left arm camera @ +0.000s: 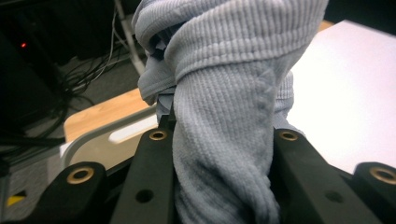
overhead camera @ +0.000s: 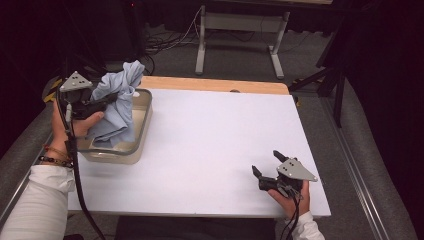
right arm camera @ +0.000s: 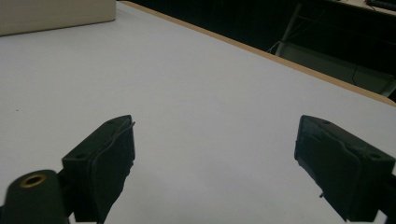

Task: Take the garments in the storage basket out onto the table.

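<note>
The left gripper (overhead camera: 102,102) clamps a pale blue ribbed cloth (overhead camera: 116,102) half-lifted from the clear plastic tub (overhead camera: 142,125) (placement apparently remains), while the right gripper (overhead camera: 268,165) waits wide.

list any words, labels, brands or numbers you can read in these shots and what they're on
None: no readable text in any view.
The grey cloth held in the left gripper, the tub, the white table and the open right gripper carry no visible print.
The red light in the dark background is a dot, not a sign.
</note>
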Demonstrator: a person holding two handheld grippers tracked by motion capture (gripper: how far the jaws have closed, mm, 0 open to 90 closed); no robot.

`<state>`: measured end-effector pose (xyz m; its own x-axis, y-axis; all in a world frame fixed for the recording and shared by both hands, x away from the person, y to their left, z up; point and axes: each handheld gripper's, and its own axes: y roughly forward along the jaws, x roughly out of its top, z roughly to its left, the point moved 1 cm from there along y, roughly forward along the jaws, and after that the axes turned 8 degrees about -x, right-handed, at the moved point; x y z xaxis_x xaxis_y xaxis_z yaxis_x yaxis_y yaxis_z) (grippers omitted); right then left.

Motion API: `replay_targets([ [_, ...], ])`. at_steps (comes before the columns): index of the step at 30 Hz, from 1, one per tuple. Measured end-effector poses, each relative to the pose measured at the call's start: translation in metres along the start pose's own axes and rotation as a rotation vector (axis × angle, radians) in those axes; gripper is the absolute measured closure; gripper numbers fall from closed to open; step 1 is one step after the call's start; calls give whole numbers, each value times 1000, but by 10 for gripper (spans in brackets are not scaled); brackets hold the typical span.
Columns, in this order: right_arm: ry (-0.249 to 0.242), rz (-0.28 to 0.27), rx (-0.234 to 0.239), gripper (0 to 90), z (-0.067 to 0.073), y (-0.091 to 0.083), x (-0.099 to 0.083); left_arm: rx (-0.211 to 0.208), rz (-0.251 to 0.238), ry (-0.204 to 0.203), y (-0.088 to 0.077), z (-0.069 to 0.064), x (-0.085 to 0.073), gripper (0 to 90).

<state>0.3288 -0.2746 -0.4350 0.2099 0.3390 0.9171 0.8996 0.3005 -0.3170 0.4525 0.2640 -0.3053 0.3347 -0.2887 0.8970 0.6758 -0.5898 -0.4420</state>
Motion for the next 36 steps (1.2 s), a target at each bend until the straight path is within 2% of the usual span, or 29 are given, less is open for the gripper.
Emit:
replay_targets([
  [10, -2, -2, -3, 128, -1, -1, 0, -83, -39, 50, 8, -33, 14, 721],
  [19, 1, -3, -3, 128, -3, -1, -1, -197, -80, 80, 24, -72, 22, 721],
  [23, 5, -7, -2, 129, -4, -2, -1, -250, -73, 103, 34, -93, 20, 720],
  [25, 5, -7, -2, 130, -4, -2, -1, -263, -78, 105, 37, -99, 19, 720],
  [26, 5, -8, -1, 131, -4, -2, -1, -282, -78, 103, 40, -104, 17, 720],
  [32, 7, -11, -2, 132, -6, -3, -1, -326, -72, 110, 55, -120, 11, 720],
  [36, 12, -13, -3, 132, -6, -4, 0, -341, -58, 112, 62, -126, 7, 719],
])
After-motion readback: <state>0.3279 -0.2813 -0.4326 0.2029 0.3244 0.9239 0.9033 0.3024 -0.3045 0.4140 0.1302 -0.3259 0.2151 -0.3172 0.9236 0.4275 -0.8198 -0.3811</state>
